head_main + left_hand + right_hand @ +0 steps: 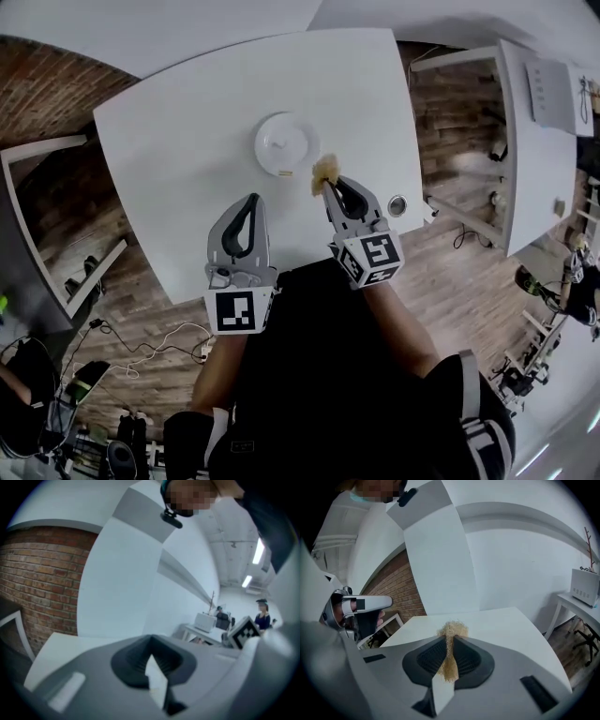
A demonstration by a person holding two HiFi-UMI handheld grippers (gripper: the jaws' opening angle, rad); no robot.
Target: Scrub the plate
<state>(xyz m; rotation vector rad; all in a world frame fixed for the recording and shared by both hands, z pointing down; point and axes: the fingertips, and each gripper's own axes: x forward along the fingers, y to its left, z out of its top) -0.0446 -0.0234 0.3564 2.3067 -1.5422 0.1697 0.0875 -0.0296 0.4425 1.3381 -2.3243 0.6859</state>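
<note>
A round white plate (pixel 284 143) rests on the white table (pixel 187 187), near its middle. My right gripper (pixel 328 188) hovers just right of and nearer than the plate, shut on a tan fibrous scrubber (pixel 324 171). In the right gripper view the scrubber (pixel 451 631) sticks out past the shut right gripper (pixel 450 639), above the table (pixel 501 620); the plate is hidden there. My left gripper (pixel 250 200) is over the table's near part, shut and holding nothing. The left gripper view shows the left gripper (pixel 151 643) pointing at a white wall.
A round metal grommet (pixel 397 205) sits in the table near its right edge. Another white table (pixel 539 131) stands to the right across wood floor. Cables (pixel 141 352) lie on the floor at lower left. People stand far off (pixel 261 613).
</note>
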